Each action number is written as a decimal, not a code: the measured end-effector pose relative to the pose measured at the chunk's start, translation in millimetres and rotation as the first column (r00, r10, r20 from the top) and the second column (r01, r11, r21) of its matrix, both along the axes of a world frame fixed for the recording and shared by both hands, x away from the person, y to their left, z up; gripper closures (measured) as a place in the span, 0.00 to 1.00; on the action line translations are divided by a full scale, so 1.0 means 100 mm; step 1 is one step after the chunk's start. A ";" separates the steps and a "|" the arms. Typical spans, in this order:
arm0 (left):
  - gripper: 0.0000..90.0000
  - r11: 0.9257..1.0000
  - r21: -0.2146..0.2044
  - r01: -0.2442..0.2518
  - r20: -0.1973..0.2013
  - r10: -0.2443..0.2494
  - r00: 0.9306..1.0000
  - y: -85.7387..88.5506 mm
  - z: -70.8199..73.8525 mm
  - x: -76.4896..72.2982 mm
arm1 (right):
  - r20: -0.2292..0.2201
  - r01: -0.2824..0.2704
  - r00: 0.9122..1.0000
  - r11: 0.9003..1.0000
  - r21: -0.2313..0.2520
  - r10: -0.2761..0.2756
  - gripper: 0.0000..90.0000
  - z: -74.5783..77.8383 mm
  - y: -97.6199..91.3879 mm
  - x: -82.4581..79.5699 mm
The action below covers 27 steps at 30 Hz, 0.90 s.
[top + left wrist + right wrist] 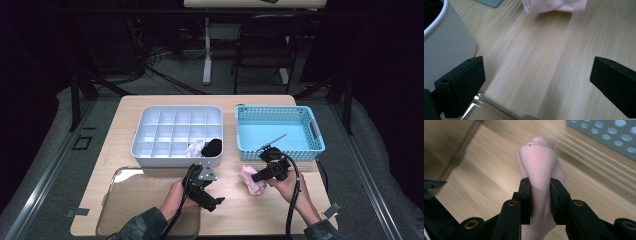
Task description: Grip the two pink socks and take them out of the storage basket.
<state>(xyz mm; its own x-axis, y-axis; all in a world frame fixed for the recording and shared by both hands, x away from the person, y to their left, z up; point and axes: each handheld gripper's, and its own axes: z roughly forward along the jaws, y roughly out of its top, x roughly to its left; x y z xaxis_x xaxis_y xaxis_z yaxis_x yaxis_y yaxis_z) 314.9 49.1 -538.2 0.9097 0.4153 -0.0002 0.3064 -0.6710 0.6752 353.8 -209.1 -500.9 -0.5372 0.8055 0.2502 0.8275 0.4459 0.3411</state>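
A person sits at a wooden desk (150,107) and holds a black tool in each hand. The right tongs (540,195) are pinched on a soft pink sock (541,162), with the cloth squeezed between the two black pads and bulging out past their tips. From above, the pink sock lies on the desk just in front of the blue basket (310,145), near the desk's right side, and the right tongs come at it from the person's side. The left tongs (537,85) are spread wide with nothing between them, just bare wood. They hover low over the desk beside the corner of the white tray (142,150), and the pink sock shows far ahead of them at the top of the left gripper view. The white tray has many little boxes inside. A white sock (195,148) and a black sock (212,147) sit in boxes in its front row, side by side and touching. The blue basket stands to the right of the tray, close to it but not touching. A see-through flat lid (135,200) lies at the near left of the desk, under the person's left arm.
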 end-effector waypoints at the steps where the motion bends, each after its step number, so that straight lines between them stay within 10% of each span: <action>1: 0.00 1.000 0.002 0.000 0.000 0.000 1.000 -0.01 0.00 0.00 | 0.004 -0.002 1.000 1.000 -0.004 0.002 0.78 -0.01 0.01 0.00; 5: 0.00 1.000 0.004 0.005 -0.006 -0.005 1.000 -0.04 -0.01 0.02 | 0.009 0.024 1.000 1.000 0.007 -0.024 0.68 -0.05 -0.02 0.00; 12: 0.00 1.000 -0.001 -0.003 -0.033 0.003 0.999 -0.08 -0.03 0.04 | 0.029 0.073 0.997 0.996 0.050 -0.075 0.79 -0.09 -0.11 -0.05; 27: 0.01 0.999 0.012 -0.034 -0.062 0.035 0.997 -0.20 -0.06 0.09 | -0.009 0.025 1.000 0.995 -0.098 -0.026 0.83 -0.31 -0.03 0.00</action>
